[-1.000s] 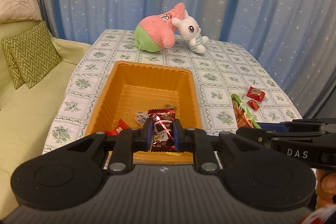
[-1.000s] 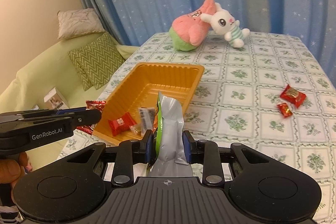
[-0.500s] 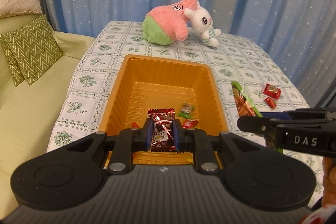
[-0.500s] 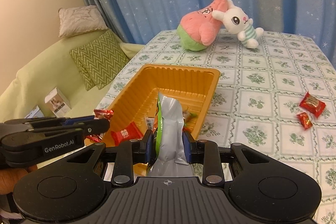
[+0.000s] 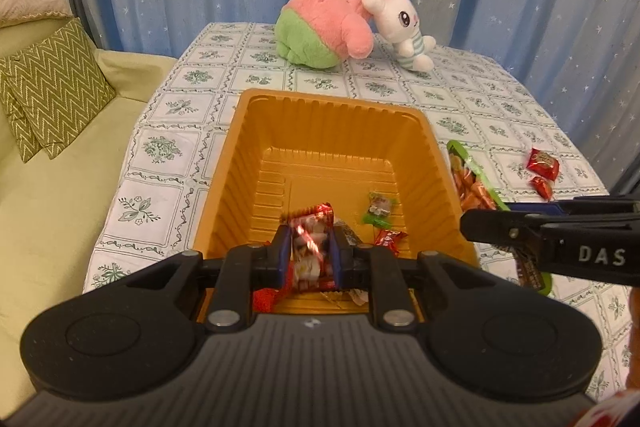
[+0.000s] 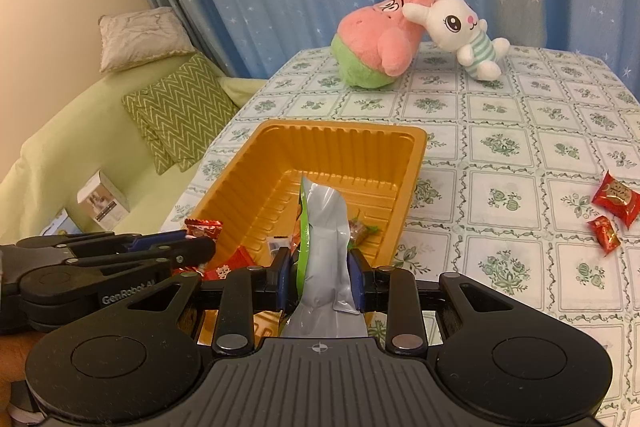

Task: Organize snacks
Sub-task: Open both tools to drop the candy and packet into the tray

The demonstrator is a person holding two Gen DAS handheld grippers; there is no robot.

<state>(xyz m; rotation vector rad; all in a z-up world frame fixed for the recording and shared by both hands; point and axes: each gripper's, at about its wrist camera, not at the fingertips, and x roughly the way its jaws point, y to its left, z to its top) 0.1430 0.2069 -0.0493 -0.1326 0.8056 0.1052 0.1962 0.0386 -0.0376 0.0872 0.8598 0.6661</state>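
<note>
Both grippers have moved closer over the orange tray (image 5: 236, 163) than a second ago. The left gripper (image 5: 310, 253) fingers are starting to open around a red candy packet (image 5: 310, 227). The right gripper (image 6: 320, 273), marked "DAS", pinches a green and silver snack bag (image 6: 324, 247). The tray holds a few wrapped candies (image 5: 378, 209). Two red candies (image 6: 614, 205) lie on the surface (image 6: 500, 143).

We see the far half of the orange tray (image 5: 332, 131) open, its near floor crowded with wrapped candies (image 5: 380, 207). The tablecloth (image 6: 520, 131) lies free between tray and two red candies (image 6: 612, 207); two plush toys (image 6: 384, 39) block the far edge.
</note>
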